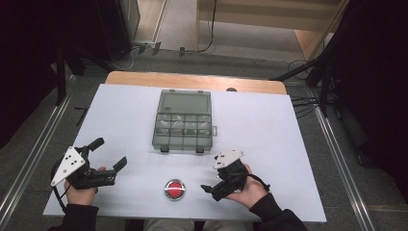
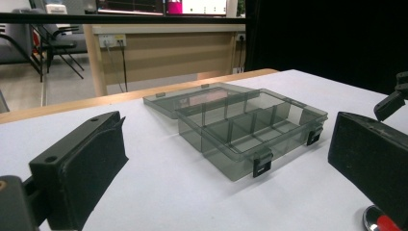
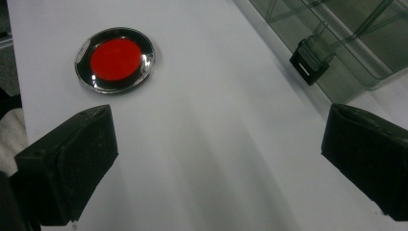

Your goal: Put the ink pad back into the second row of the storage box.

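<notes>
Nearest the person, along the table's [image 1: 288, 144] front edge, both grippers rest on the white top, each in one hand. Left gripper [image 1: 108, 153] sits near the front left corner, its jaws spread wide and holding nothing. Right gripper [image 1: 208, 189] sits right of centre, close to the front edge; its jaws also stand wide apart and empty, with bare table between them in the right gripper view. Between the two grippers lies a button [image 1: 174, 188], round, red-centred with a shiny metal rim, just beside the right gripper and well apart from the left one.

Open white surface runs from the button to the box [image 1: 184, 127], and wide bare margins lie on both sides of the box out to the table's side edges.

Farther off, the box sits at mid-table, nearer the back edge. It is smoky clear plastic, split by dividers into compartments, with two black latches [image 2: 262, 166] on its near wall. Its lid [image 1: 185, 102] lies open, folded flat toward the back edge.
</notes>
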Tool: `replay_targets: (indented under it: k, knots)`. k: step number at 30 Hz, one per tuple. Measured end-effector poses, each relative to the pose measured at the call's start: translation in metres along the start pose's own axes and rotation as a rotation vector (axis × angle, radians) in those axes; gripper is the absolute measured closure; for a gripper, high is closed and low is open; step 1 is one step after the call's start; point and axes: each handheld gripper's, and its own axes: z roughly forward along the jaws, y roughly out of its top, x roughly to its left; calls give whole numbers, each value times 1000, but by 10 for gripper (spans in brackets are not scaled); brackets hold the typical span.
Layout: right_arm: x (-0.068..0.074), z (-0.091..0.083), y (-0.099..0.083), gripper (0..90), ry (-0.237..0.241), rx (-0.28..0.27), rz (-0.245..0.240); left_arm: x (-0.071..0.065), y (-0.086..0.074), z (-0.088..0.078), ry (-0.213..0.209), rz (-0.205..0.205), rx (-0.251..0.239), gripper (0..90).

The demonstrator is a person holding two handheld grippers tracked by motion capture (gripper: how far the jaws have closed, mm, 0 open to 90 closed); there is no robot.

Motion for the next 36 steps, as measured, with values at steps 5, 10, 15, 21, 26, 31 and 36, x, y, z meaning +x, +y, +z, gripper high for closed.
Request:
replay_targets:
  k: [5,10,15,21,26,31,36]
  knots:
    - [1,3,8,0,11,15,-10,0,0,0,0,1,0,0]
    - [3,8,17,0,24,38,-32,0,0,0,1,3,2,0]
    - [7,15,25,0,46,56,-54,0,0,0,0,1,0,0]
    - [13,24,34,0,63,78,-81,0,0,0,-1,2,0,0]
    - [20,34,40,0,80,85,-104,0,0,0,-2,0,0,0]
    - [27,43,46,0,98,88,-123,0,0,0,-3,4,1,0]
    - [31,49,49,0,109,85,-134,0,0,0,-3,3,1,0]
